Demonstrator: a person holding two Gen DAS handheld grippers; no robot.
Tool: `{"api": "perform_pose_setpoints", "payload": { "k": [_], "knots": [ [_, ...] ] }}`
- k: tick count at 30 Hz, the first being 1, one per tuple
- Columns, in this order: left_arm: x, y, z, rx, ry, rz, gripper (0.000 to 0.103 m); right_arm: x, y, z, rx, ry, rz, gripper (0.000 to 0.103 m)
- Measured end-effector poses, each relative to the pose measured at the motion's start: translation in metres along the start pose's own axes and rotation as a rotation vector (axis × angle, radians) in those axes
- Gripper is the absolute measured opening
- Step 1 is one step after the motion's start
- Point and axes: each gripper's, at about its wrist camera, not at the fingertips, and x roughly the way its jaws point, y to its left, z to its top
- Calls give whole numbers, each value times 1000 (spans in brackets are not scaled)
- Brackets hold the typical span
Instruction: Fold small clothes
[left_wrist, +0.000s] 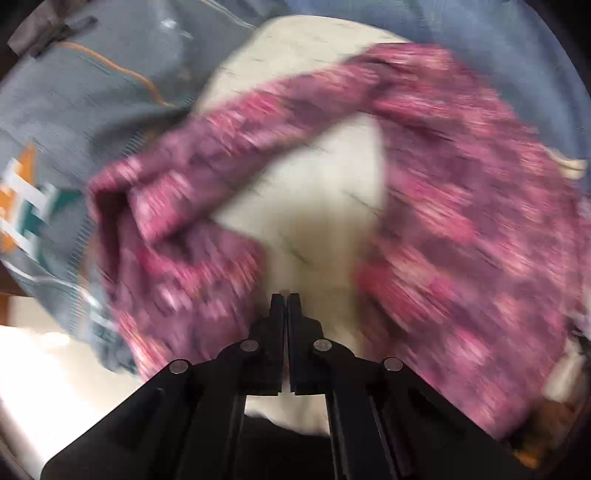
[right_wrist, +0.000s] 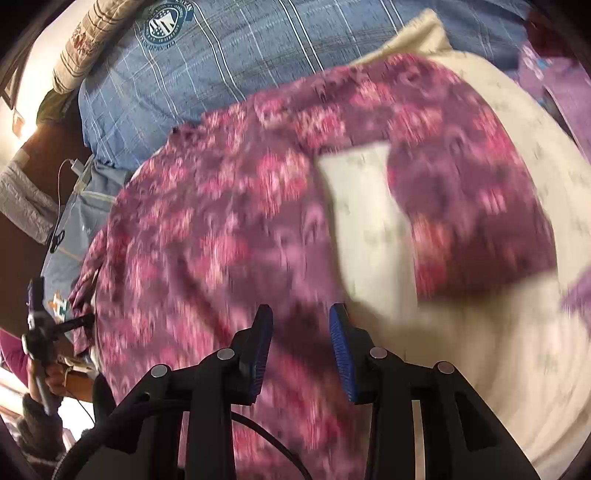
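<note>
Folding has barely begun, by the look of it. At the far left of the left wrist view lies a grey-blue garment (left_wrist: 74, 122) with an orange and teal print, spread flat and not folded, its edge tucked under the next piece. To its right sprawls the pink and purple patterned garment (left_wrist: 461, 221), which looks like a small pair of trousers or pyjama bottoms: two legs run apart in a wide arch, with the cream cushion (left_wrist: 314, 214) showing bare between them. The left gripper (left_wrist: 284, 295) hangs over that bare patch, jaws clenched together with no cloth caught in them.

In the right wrist view the same patterned garment (right_wrist: 221, 229) covers the left and middle of the cushion (right_wrist: 517, 332), one leg curling round to the right. The right gripper (right_wrist: 301, 314) hovers just above the cloth near its lower edge, jaws released and partly apart, blue pads (right_wrist: 338, 332) clear of the fabric as far as the blur lets me tell. A blue checked cloth (right_wrist: 221, 66) lies behind.

My judgement: nothing is folded yet. Bringing the legs together, halving the piece, and then the grey-blue garment are all left.
</note>
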Motion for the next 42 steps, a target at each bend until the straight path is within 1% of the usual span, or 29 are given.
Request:
{"api": "perform_pose_setpoints", "payload": {
  "k": [1, 2, 4, 5, 6, 8, 10, 11, 13, 14, 16, 17, 18, 19, 20, 21, 23, 24, 26, 27, 29, 31, 33, 34, 35, 37, 40, 41, 42],
  "knots": [
    [-7, -5, -11, 36, -10, -33, 1, -5, -2, -7, 10, 1, 1, 34],
    [-12, -12, -21, 74, -10, -57, 6, -11, -5, -11, 21, -7, 10, 34],
    [-16, -28, -44, 144, 9, -125, 25, -24, -11, -21, 49, -17, 19, 39],
    [-16, -39, -52, 156, 12, -142, 47, -29, -13, -24, 56, -18, 16, 40],
    [-14, -43, -61, 162, 15, -148, 62, -32, -16, -29, 61, -18, 8, 40],
    [-3, -47, -72, 170, 41, -153, 62, -40, -22, -36, 71, -9, 0, 40],
    [10, -50, -76, 157, 96, -162, 62, -43, -24, -44, 86, -3, 0, 41],
    [16, -53, -76, 155, 102, -152, 62, -45, -25, -47, 93, -2, 4, 41],
    [12, -60, -78, 167, 72, -146, 67, -49, -28, -52, 101, -6, 10, 43],
    [10, -65, -77, 167, 63, -174, 66, -51, -29, -54, 99, -4, 14, 44],
    [11, -79, -75, 160, 61, -246, 44, -50, -28, -58, 94, 10, 28, 46],
    [11, -83, -76, 167, 62, -237, 27, -47, -27, -60, 93, 21, 41, 46],
    [15, -92, -74, 175, 56, -208, 15, -45, -25, -61, 93, 27, 48, 48],
    [13, -89, -73, 159, 47, -191, 9, -41, -24, -62, 93, 35, 53, 51],
    [13, -85, -69, 139, 45, -198, 5, -37, -23, -62, 93, 41, 54, 51],
    [12, -82, -67, 119, 52, -213, 5, -33, -21, -64, 89, 43, 59, 49],
    [7, -67, -66, 75, 50, -201, 5, -25, -15, -66, 59, 39, 73, 22],
    [5, -59, -67, 66, 41, -172, 4, -24, -10, -67, 39, 40, 82, 13],
    [-4, -42, -65, 48, 1, -91, 4, -28, 0, -67, 6, 40, 155, 12],
    [-8, -36, -67, 37, -3, -82, 4, -36, 5, -67, -9, 23, 192, 12],
    [-8, -18, -69, 9, 8, -59, 5, -49, 9, -63, -31, -2, 202, 12],
    [-9, -9, -72, -6, 23, -53, 5, -57, 4, -59, -53, -7, 156, 12],
    [-9, -10, -73, -4, 30, -46, 5, -47, -8, -59, -47, 39, 68, 12],
    [-17, 7, -79, -3, 31, -45, 5, -41, -13, -61, -36, 61, 56, 12],
    [-19, 7, -79, -1, 35, -43, 5, -36, -18, -63, -17, 80, 55, 12],
    [-15, 6, -78, 10, 59, -55, 5, -31, -22, -66, 10, 105, 44, 14],
    [-37, 17, -87, 43, 65, -157, 6, -39, -24, -61, 35, 93, 70, 18],
    [-50, 18, -89, 67, 48, -182, 6, -46, -25, -57, 44, 71, 68, 18],
    [-66, 18, -89, 94, 4, -196, 6, -56, -28, -51, 52, 42, 68, 21]
  ]
}}
